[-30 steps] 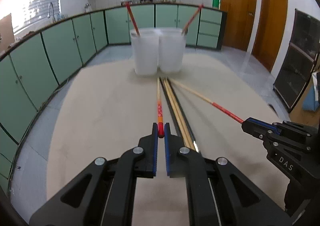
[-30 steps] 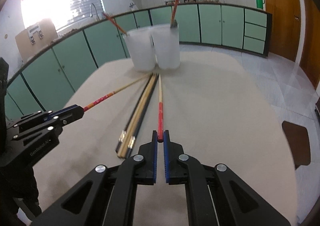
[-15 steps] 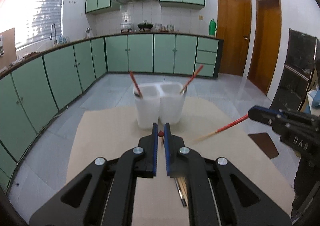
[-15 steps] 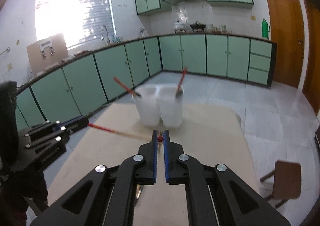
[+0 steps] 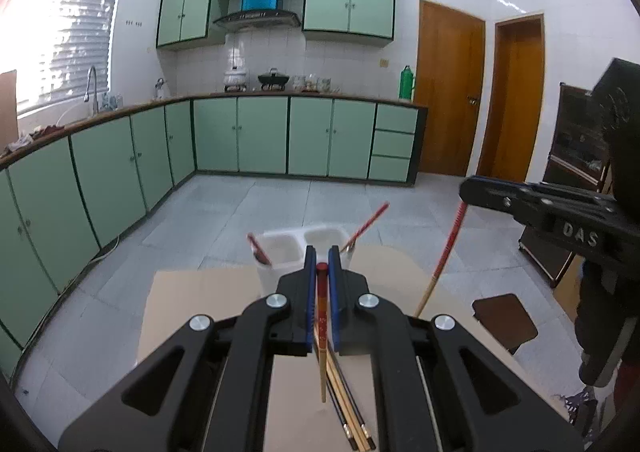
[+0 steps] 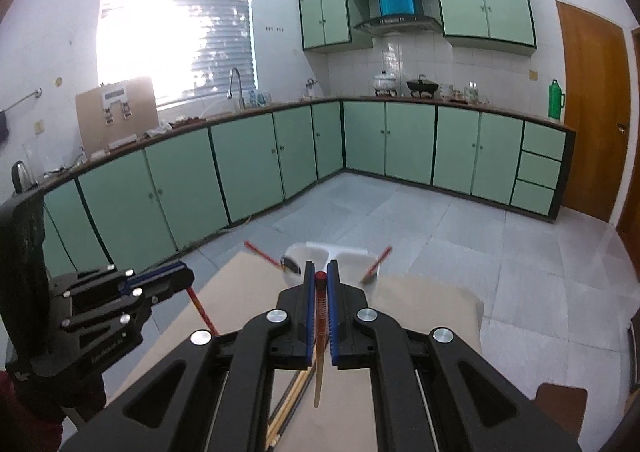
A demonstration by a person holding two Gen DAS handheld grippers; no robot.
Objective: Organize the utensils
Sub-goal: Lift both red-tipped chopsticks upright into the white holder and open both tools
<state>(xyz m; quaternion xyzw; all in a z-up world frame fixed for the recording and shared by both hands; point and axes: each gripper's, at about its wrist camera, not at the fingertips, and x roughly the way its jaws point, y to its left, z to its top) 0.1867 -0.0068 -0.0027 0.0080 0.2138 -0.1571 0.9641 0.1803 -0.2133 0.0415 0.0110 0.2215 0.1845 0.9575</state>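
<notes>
Both my grippers are clamped on chopsticks right now — left gripper (image 5: 322,266) pinches a red-topped chopstick (image 5: 322,332) by its red end, tip hanging over the table (image 5: 192,300). Right gripper (image 6: 320,276) grips its own chopstick (image 6: 319,340) the same way. The white twin holder (image 5: 298,242) sits just ahead, one chopstick in each cup — spare chopsticks (image 5: 352,412) lie on the table below.

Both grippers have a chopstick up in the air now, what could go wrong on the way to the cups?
Each gripper, left and right, pinches only the red top of its chopstick; the long free end could swing and miss the white cups. It might also knock the chopsticks already inside.
</notes>
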